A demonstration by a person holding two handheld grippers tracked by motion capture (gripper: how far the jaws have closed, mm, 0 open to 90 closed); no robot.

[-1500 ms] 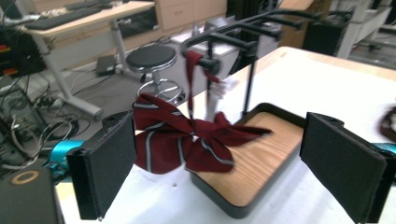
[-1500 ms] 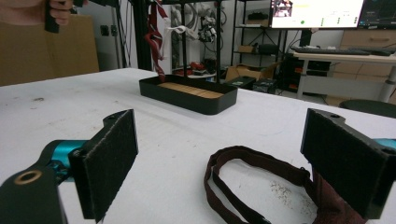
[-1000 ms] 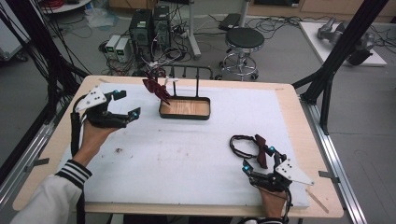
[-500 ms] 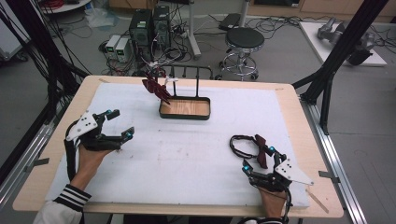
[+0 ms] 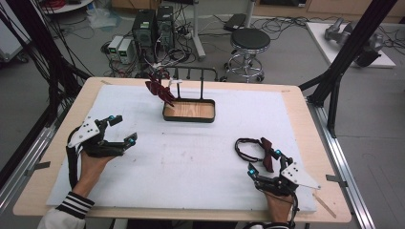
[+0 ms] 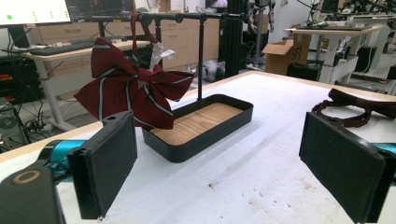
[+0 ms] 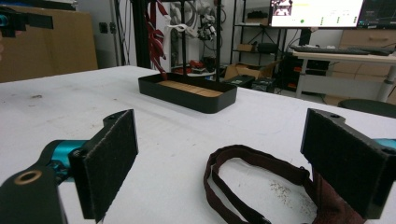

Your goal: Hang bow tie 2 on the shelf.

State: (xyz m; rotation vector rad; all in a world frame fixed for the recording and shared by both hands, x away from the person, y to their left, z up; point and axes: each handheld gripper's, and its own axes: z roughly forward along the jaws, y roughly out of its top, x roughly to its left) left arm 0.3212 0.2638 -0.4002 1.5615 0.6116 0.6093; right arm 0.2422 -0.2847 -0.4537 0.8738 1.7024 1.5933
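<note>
Bow ties are the things in play: from the high view, 1 dark red bow tie (image 5: pixel 160 89) hangs from the black rack (image 5: pixel 197 72) that rises from the back of the wood-floored tray (image 5: pixel 189 111) at the far middle of the white mat (image 5: pixel 191 157). A 2nd bow tie (image 5: pixel 266 153) lies flat on the mat at the near right, its dark strap (image 5: pixel 243 147) looped out to its left. The left gripper (image 5: pixel 120 130) sits over the left side of the mat with its jaws spread wide and nothing between them, well apart from the tray. The right gripper (image 5: pixel 264 164) rests just beside the lying bow tie, jaws apart.

From the left gripper view, the left gripper (image 6: pixel 215 154) stands wide open and empty above the mat (image 6: pixel 261 186). Beyond it the striped red bow tie (image 6: pixel 133 93) hangs by its strap from the rack (image 6: pixel 201 51), drooping over the tray's (image 6: pixel 201 126) left end.

From the right gripper view, the right gripper (image 7: pixel 219 154) is open, holding nothing. The strap (image 7: pixel 247 177) loops on the mat between the jaws, and the bow tie's red fabric (image 7: pixel 331 205) lies by the right jaw; whether they touch I cannot tell. The tray (image 7: pixel 187 95) stands farther back.
</note>
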